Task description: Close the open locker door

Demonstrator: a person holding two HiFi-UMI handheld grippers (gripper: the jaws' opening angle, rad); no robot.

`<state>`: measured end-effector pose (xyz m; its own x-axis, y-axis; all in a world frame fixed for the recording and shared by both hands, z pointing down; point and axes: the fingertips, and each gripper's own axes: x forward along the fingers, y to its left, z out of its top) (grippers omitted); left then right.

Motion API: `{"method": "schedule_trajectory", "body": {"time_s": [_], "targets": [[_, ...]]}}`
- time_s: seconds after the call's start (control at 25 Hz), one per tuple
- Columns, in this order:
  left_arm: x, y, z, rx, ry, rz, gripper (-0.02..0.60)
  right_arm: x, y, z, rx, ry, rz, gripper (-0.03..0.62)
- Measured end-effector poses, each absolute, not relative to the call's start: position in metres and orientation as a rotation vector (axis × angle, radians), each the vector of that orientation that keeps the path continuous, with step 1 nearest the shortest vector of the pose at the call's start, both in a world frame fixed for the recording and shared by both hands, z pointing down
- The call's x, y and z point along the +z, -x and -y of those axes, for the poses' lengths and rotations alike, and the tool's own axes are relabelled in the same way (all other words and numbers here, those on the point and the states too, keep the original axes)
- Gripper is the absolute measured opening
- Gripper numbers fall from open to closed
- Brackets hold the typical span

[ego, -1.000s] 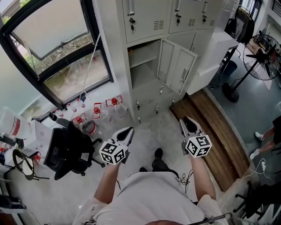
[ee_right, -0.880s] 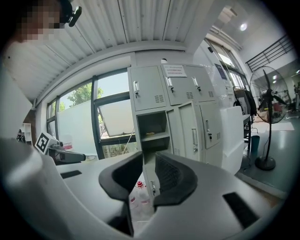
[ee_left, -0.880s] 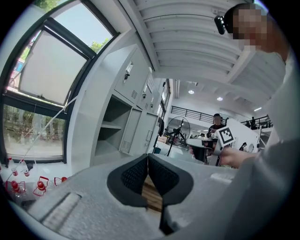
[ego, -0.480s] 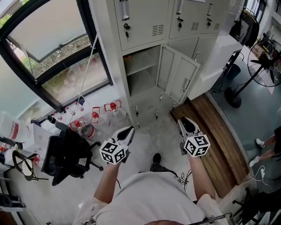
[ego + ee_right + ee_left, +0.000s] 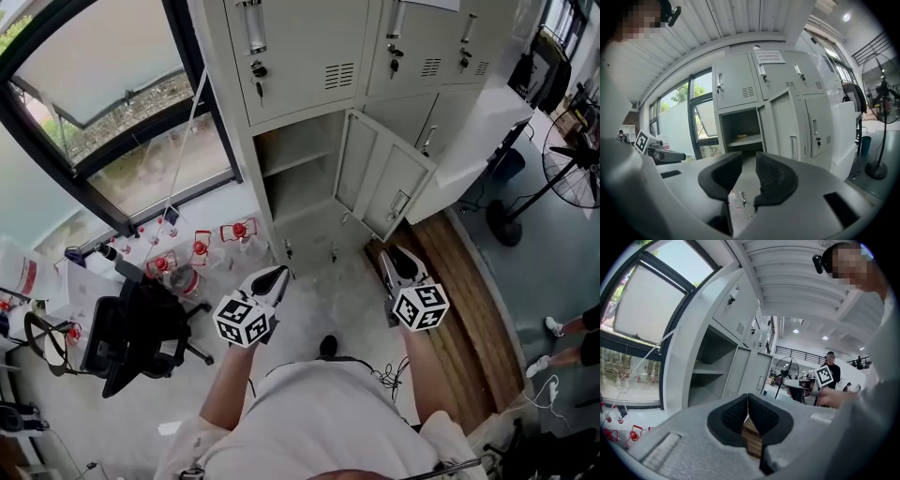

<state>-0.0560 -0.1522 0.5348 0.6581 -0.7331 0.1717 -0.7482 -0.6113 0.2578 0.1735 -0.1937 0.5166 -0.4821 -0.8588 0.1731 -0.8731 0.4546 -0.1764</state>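
1. Lockers. I see a grey bank of lockers (image 5: 309, 56) ahead of the person, beside a large window (image 5: 94, 75). One lower compartment (image 5: 295, 178) stands open, with a shelf across it.

2. Locker door. The locker door (image 5: 384, 183) is hinged on the compartment's right edge and swung well outward, towards the person. Its handle sits near the free edge. In the right gripper view the door (image 5: 785, 124) stands to the right of the dark opening (image 5: 740, 126). The door is not closed.

3. Left hand-held gripper (image 5: 272, 277). It is held low in front of the person, pointing towards the lockers and well apart from the door. In its own view its (image 5: 748, 399) pads meet at the tips, with nothing between them. It touches nothing.

4. Right hand-held gripper (image 5: 398, 255). It is level with the left one, below the door's free edge and apart from it. In its own view its (image 5: 749, 161) jaws stand apart with a clear gap. They have just been opening, and nothing is between them; only floor shows through the gap.

5. Surroundings. To the left of the lockers, bottles with red caps (image 5: 202, 248) stand on the floor by a black office chair (image 5: 131, 333). A strip of wooden flooring (image 5: 469, 300) runs along the right, and a standing fan (image 5: 577, 164) is beyond it.
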Motion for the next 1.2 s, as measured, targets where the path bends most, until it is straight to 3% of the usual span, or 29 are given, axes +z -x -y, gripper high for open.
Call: {"method": "schedule_trajectory", "body": {"time_s": [0.56,1.2], "targets": [[0.552,-0.003,0.218,0.077,-2.514,1.219,0.015,0.541,-0.231,0.274,0.401,-1.515,2.606,0.078],[0.557,-0.014,0.249,0.118,-2.541,1.147,0.015,0.544,-0.272,0.319,0.383,-1.728,2.519,0.096]]}}
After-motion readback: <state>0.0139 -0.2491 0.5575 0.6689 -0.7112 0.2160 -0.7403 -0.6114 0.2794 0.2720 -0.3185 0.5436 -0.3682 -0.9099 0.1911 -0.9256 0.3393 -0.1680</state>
